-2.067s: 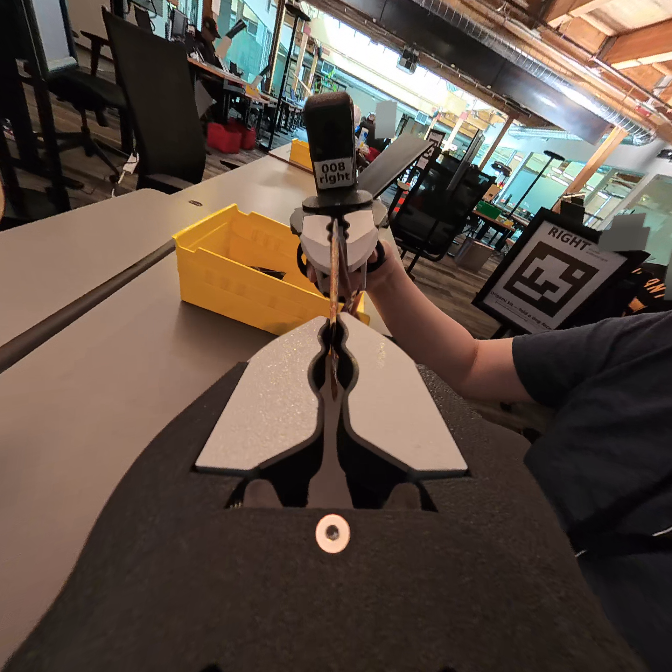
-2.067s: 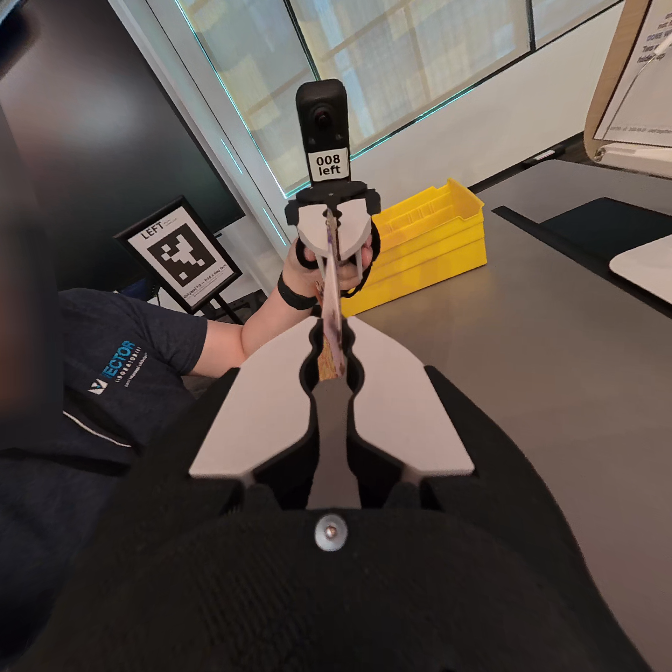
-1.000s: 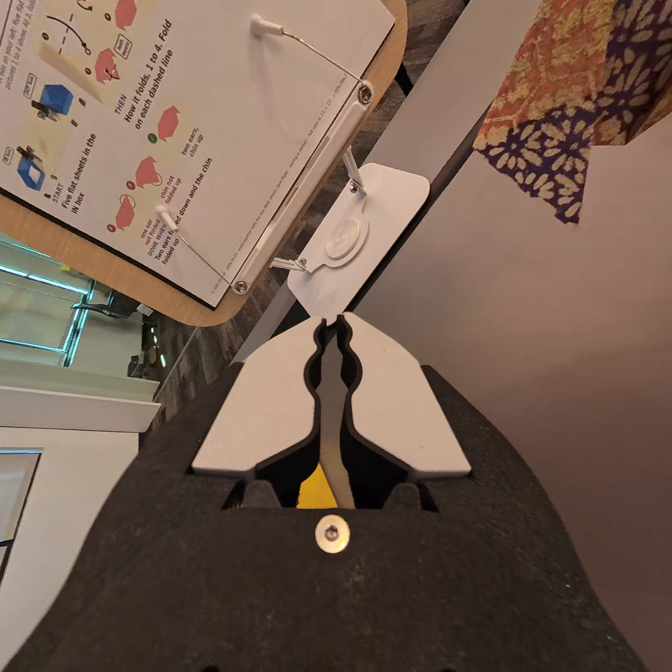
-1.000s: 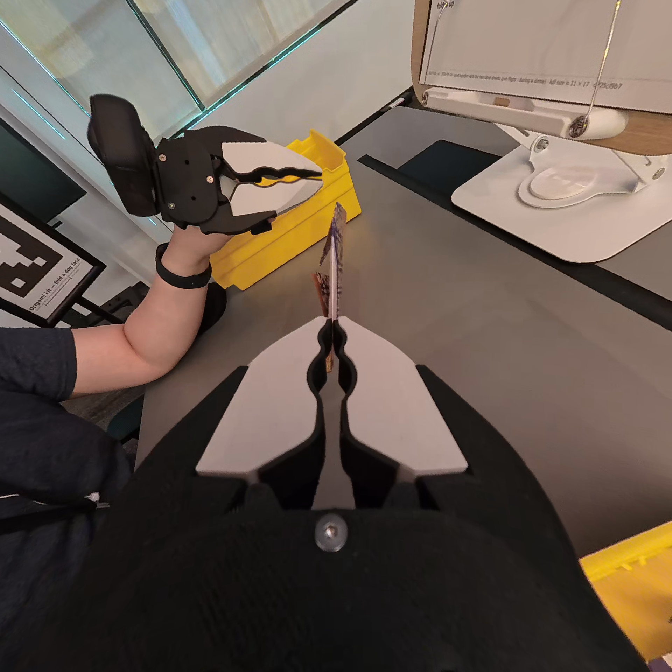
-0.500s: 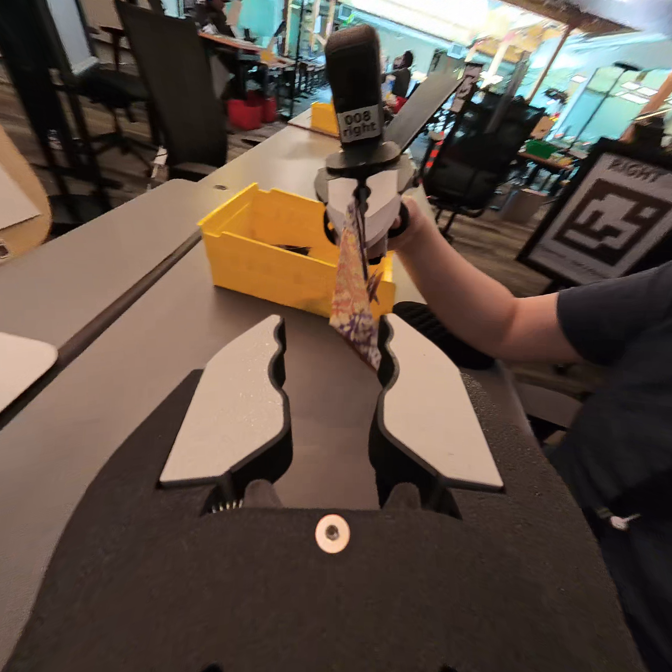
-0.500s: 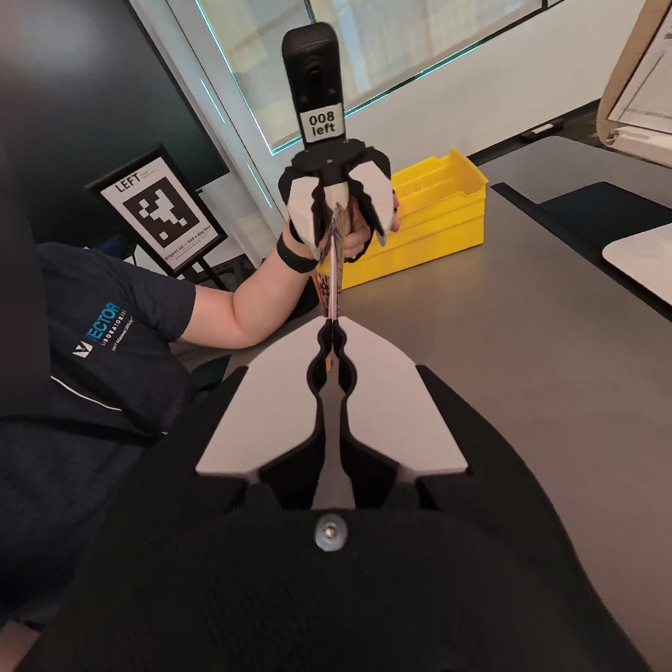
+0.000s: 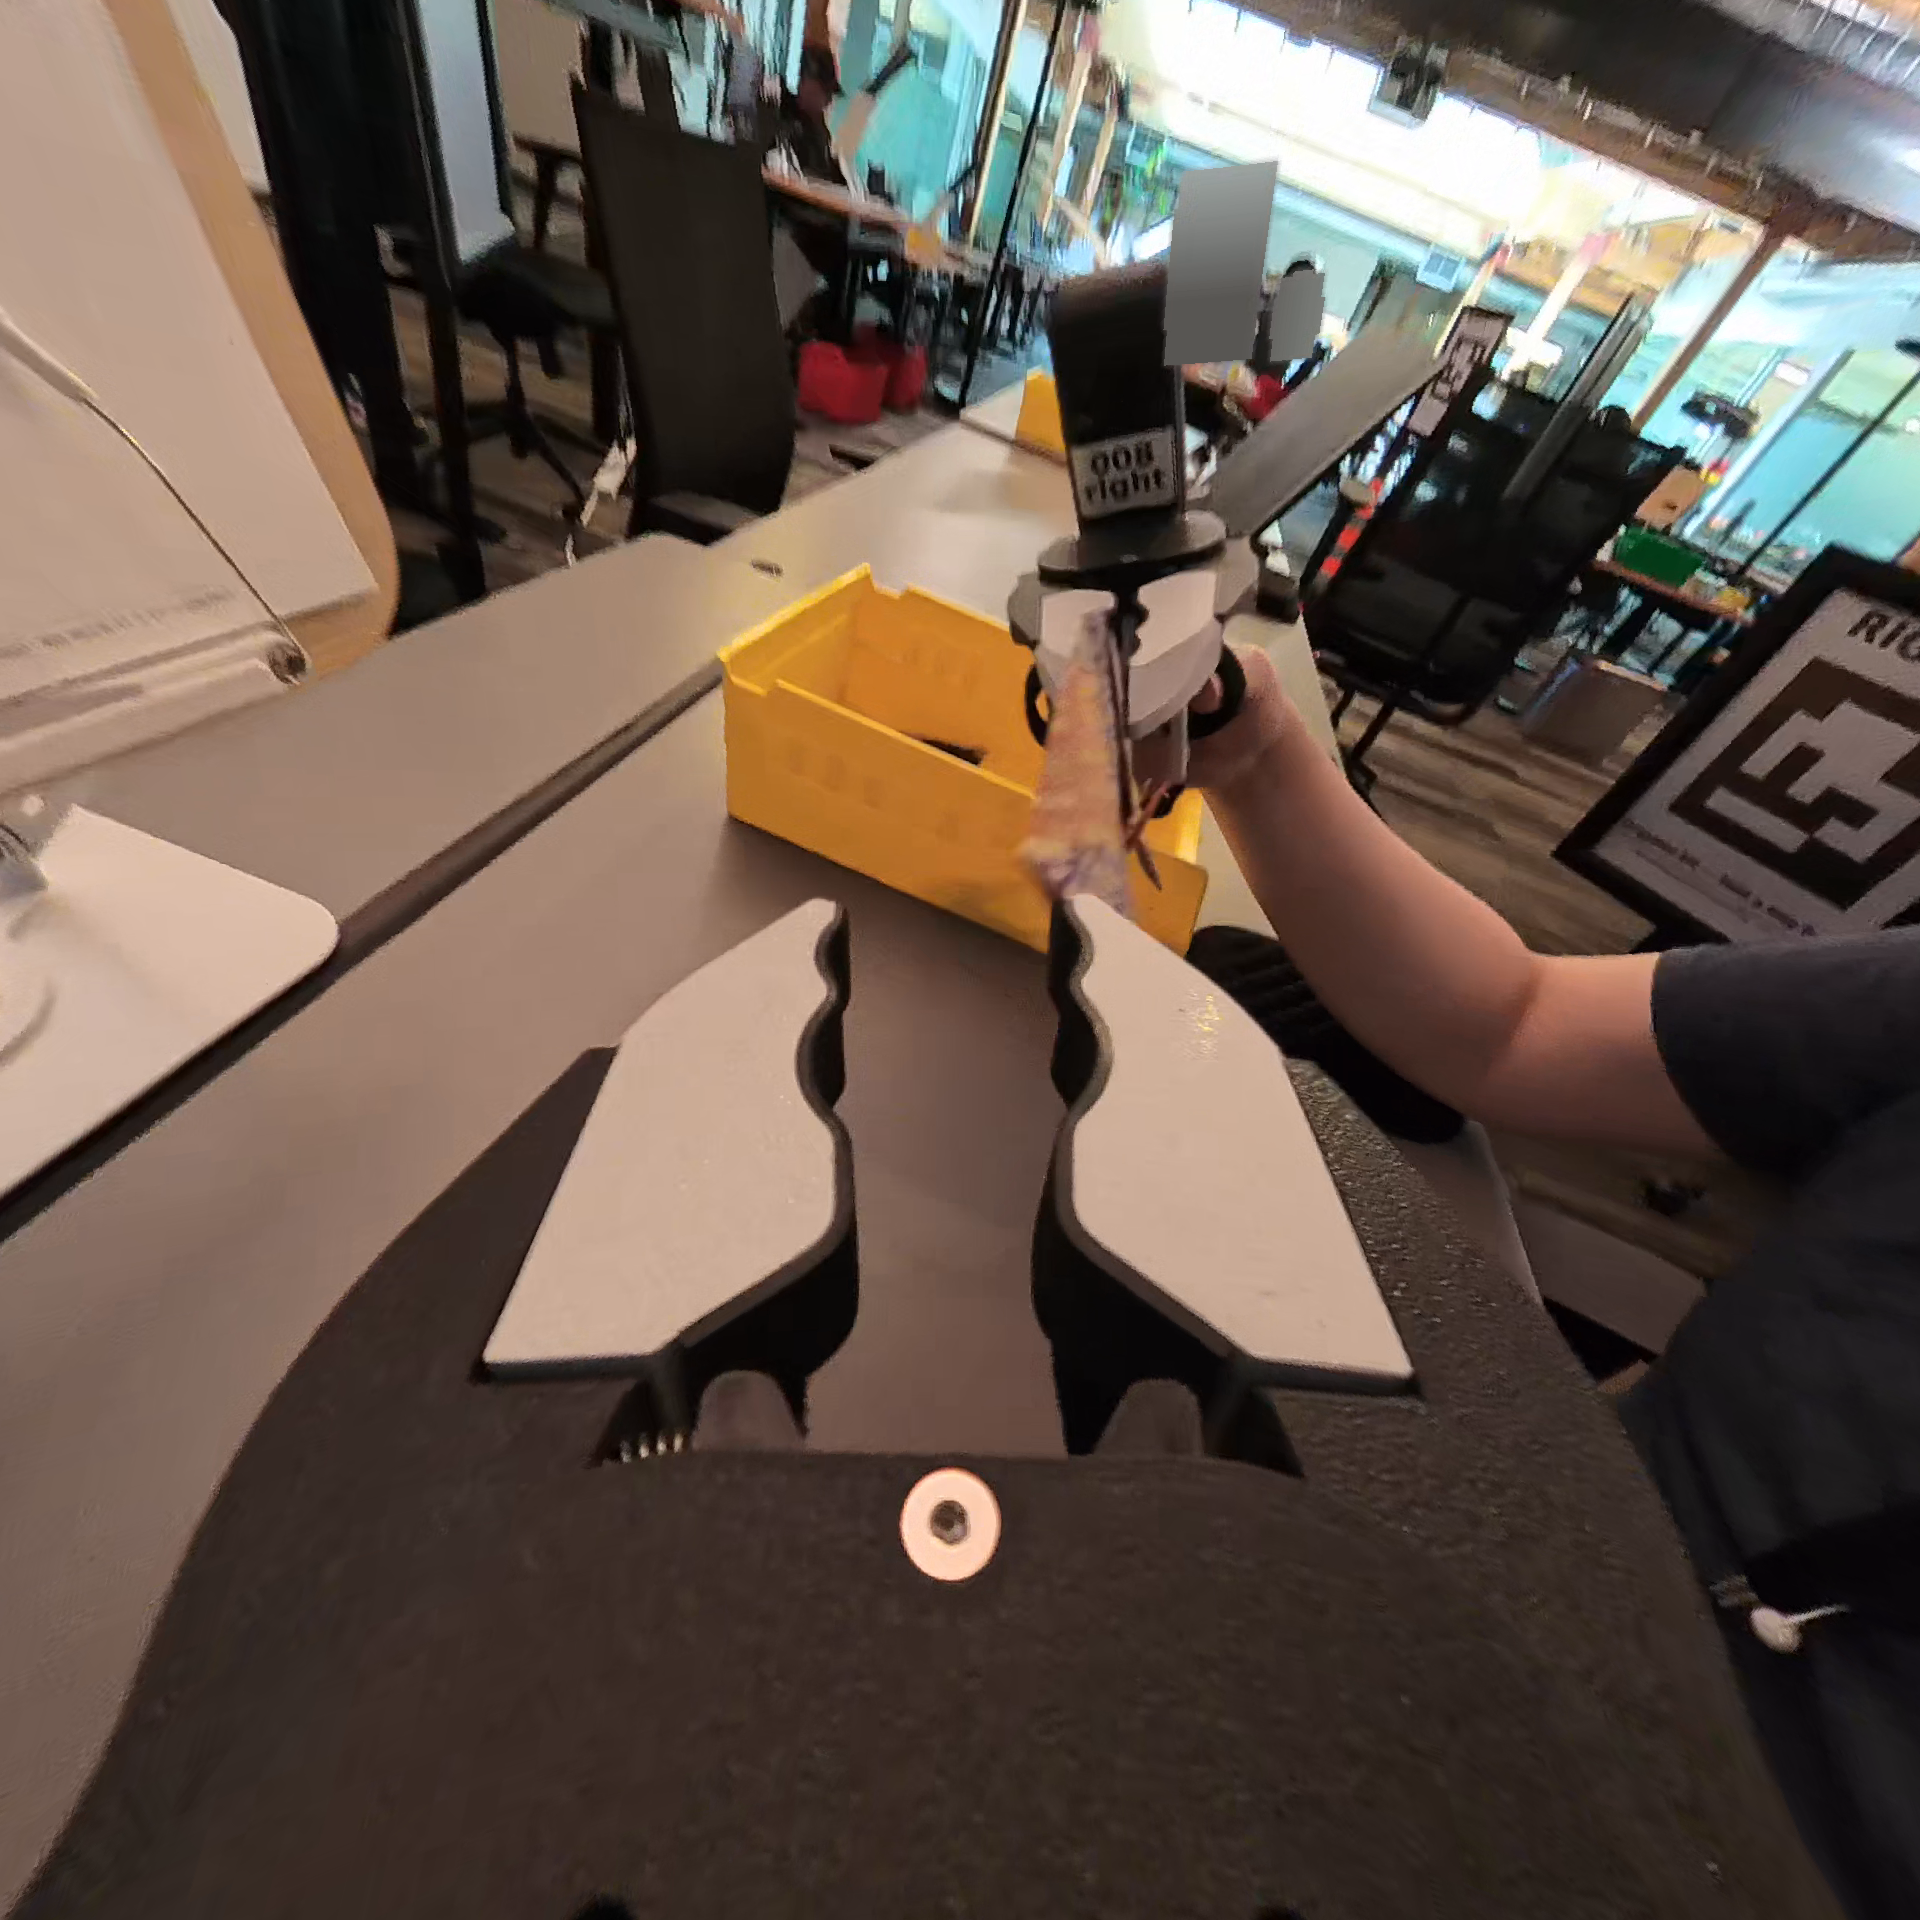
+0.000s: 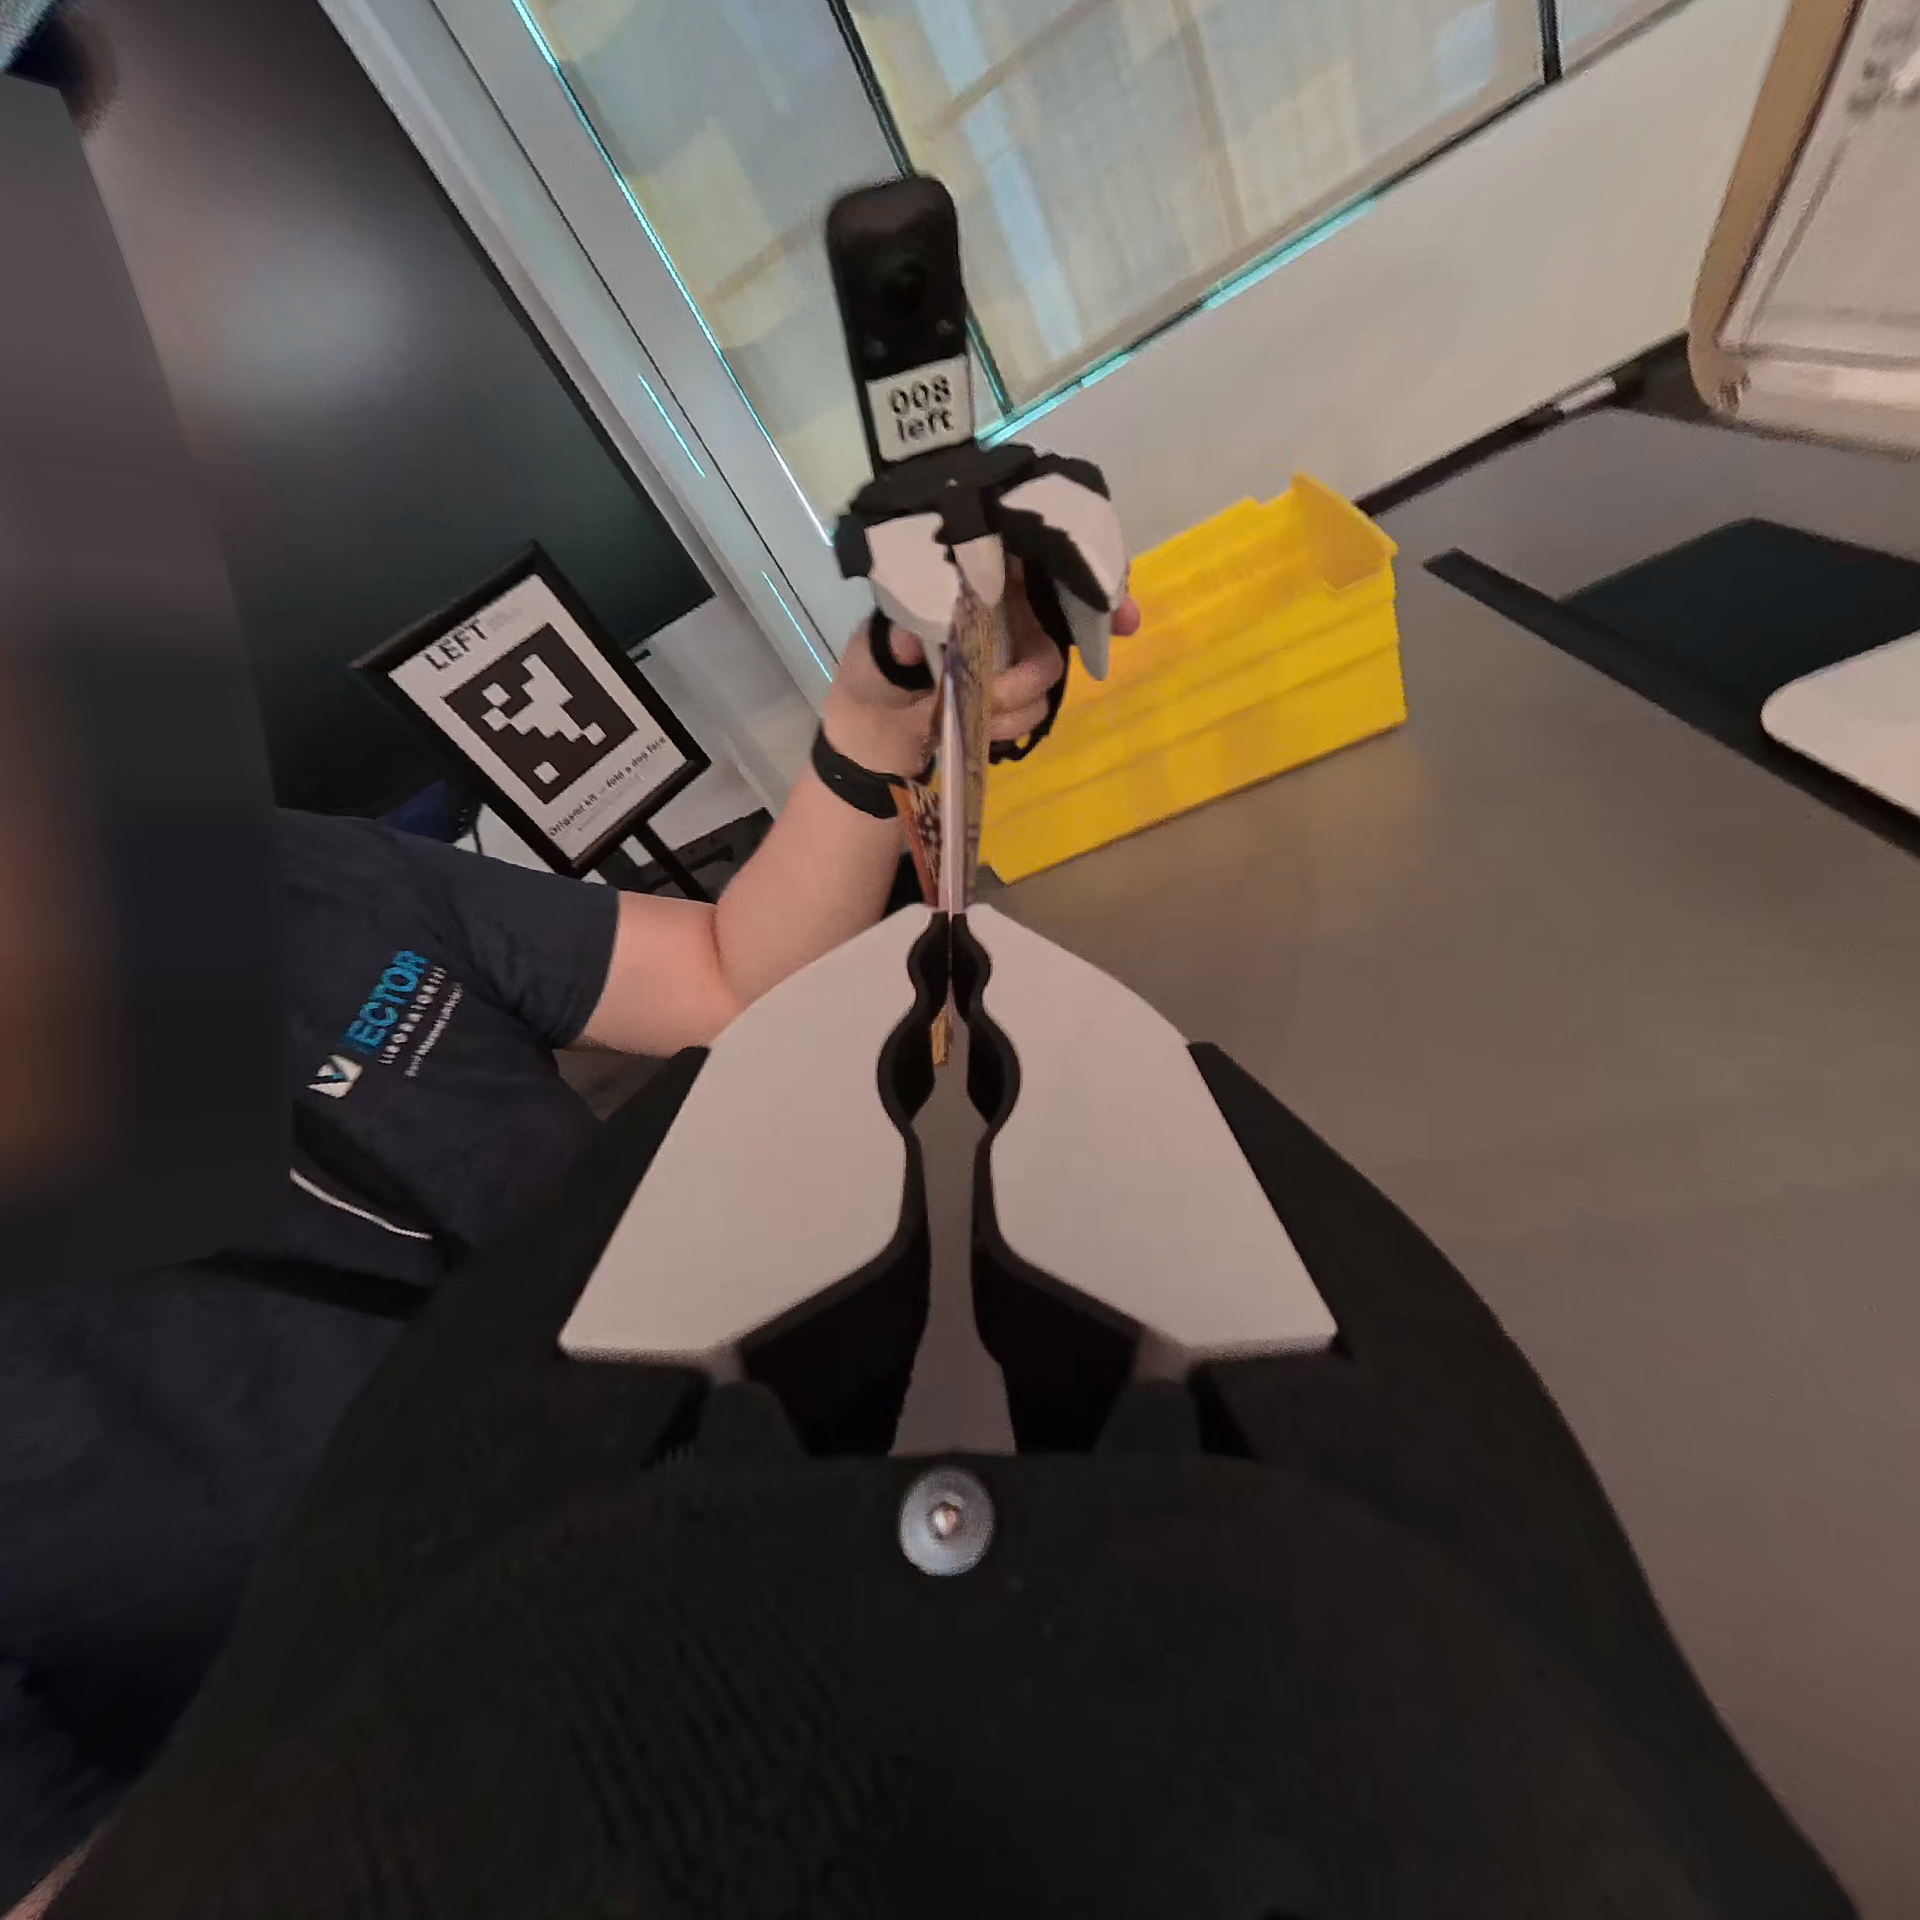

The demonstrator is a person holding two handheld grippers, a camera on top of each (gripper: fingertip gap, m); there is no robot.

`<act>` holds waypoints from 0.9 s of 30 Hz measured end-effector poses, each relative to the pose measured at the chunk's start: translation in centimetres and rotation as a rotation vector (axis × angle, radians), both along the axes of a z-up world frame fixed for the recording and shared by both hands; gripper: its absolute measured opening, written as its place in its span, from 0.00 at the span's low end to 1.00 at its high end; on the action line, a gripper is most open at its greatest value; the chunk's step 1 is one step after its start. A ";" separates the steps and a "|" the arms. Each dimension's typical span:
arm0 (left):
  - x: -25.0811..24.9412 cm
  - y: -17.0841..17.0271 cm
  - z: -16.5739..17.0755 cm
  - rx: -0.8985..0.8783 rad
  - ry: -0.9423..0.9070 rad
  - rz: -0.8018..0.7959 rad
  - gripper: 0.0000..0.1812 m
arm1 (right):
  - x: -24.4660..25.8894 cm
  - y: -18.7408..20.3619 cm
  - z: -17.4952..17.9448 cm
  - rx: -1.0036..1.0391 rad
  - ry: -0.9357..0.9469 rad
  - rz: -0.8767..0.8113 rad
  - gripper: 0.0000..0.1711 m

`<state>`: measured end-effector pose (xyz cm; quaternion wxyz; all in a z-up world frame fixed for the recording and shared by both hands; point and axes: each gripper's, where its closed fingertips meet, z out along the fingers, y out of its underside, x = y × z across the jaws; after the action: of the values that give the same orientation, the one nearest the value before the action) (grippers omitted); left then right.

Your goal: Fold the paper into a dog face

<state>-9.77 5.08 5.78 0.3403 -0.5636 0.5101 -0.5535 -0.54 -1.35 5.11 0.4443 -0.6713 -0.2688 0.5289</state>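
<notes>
Left claw (image 7: 948,920) swung round facing right claw (image 8: 951,920), spread; right pinching paper (image 8: 961,727).

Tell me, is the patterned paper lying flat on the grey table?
No: the patterned paper is held up in the air, edge-on, pinched by the right gripper above the grey table.

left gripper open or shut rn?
Open. In its own wrist view the left gripper jaws stand wide apart, grey table showing between them; the paper nears one tip.
</notes>
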 end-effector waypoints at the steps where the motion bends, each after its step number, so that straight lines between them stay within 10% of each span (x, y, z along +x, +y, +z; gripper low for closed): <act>1: -0.5 0.1 0.6 0.011 -0.022 0.009 0.19 | 0.2 -0.6 0.8 0.022 0.010 0.007 0.01; 27: -0.9 0.0 1.2 0.040 -0.016 0.032 0.19 | 2.0 -2.6 3.0 0.096 -0.035 -0.043 0.01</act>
<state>-10.64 5.09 6.98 0.3645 -0.5603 0.5091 -0.5422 1.43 -3.90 8.07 0.4824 -0.6641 -0.2868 0.4939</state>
